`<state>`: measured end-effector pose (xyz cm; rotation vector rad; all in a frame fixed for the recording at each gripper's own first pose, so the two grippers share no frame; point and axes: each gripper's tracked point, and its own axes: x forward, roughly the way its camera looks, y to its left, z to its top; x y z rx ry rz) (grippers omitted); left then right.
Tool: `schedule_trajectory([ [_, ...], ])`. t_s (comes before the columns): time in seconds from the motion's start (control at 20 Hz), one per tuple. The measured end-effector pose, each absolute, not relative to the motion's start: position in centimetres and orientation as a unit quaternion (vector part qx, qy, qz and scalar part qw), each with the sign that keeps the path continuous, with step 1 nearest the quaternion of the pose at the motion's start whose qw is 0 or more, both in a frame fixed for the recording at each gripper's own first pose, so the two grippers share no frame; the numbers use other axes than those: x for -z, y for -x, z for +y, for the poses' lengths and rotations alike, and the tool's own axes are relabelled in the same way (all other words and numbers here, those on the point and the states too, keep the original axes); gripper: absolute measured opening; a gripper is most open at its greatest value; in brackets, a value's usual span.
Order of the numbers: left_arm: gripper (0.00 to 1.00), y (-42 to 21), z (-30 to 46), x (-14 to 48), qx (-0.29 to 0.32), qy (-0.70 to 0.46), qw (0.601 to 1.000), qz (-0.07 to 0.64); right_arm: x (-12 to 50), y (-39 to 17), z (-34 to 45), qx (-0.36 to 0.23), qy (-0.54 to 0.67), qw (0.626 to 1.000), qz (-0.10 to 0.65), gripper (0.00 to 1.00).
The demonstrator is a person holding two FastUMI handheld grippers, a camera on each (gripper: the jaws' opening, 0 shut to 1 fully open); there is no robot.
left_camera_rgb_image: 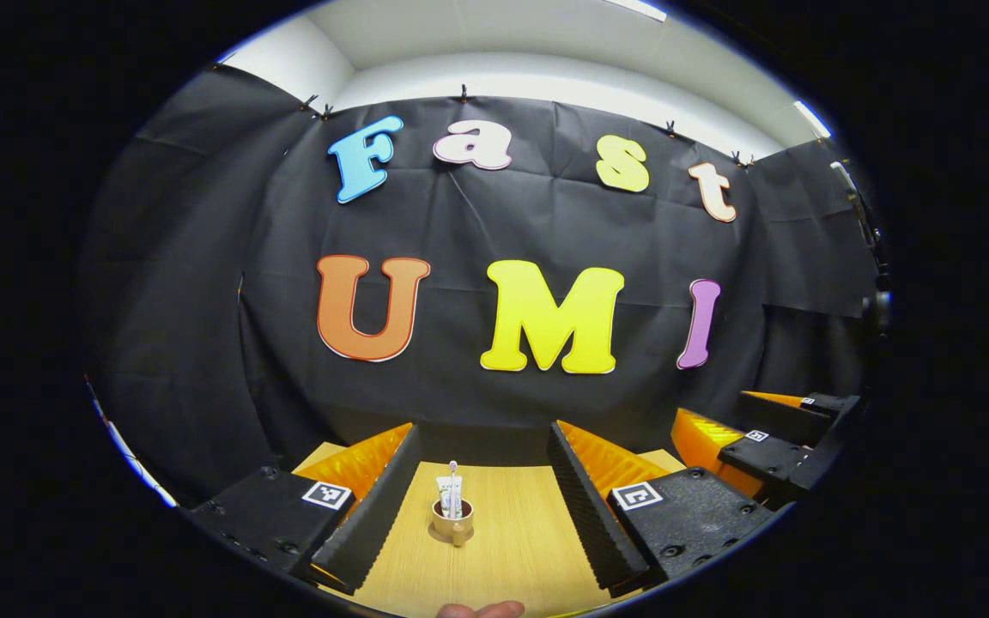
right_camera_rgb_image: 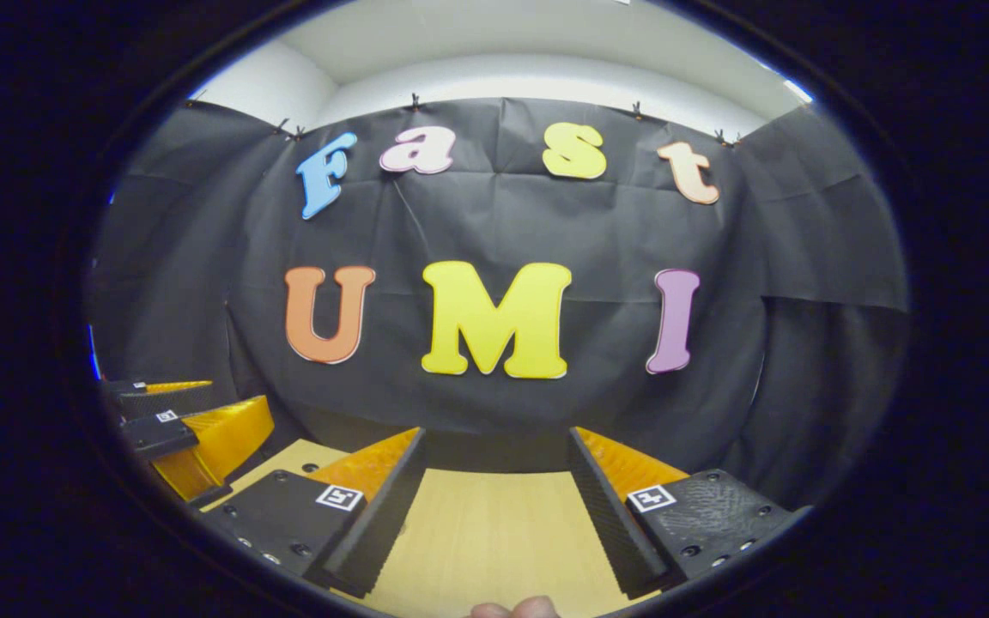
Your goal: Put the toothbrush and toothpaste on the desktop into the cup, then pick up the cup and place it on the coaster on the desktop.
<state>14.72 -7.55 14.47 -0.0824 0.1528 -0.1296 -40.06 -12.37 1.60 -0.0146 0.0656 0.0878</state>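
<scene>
Both the left gripper (left_camera_rgb_image: 482,506) and right gripper (right_camera_rgb_image: 494,515) stood spread, gripping nothing; cup (left_camera_rgb_image: 452,520) with toothbrush (left_camera_rgb_image: 453,481) and toothpaste (left_camera_rgb_image: 445,494) sat on coaster (left_camera_rgb_image: 440,536).

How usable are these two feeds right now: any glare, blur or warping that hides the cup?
Left gripper view: evenly lit, no glare; cup small but sharp between the open jaws, fisheye bending the edges. Right gripper view: same even light, slightly softer focus, bare desktop between open jaws, edges warped.

Ridged claw (left_camera_rgb_image: 484,506) fingers — square coded tags, dark screws
</scene>
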Motion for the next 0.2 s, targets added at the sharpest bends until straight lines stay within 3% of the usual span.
schedule_trajectory([
  [0.1, 0.94, -14.8, -8.1, -14.0, 0.066, 0.048, 0.993, 0.080, -0.8, 39.7, -12.0, -0.052, -0.001, 0.998, 0.043, 0.95],
  [0.15, 0.84, -14.9, -8.4, -13.9, 0.068, 0.050, 0.993, 0.082, -0.3, 39.5, -12.1, -0.051, 0.000, 0.997, 0.050, 0.95],
  [0.2, 0.84, -15.1, -8.6, -13.8, 0.071, 0.050, 0.993, 0.084, 0.2, 39.1, -12.1, -0.049, 0.002, 0.997, 0.054, 0.95],
])
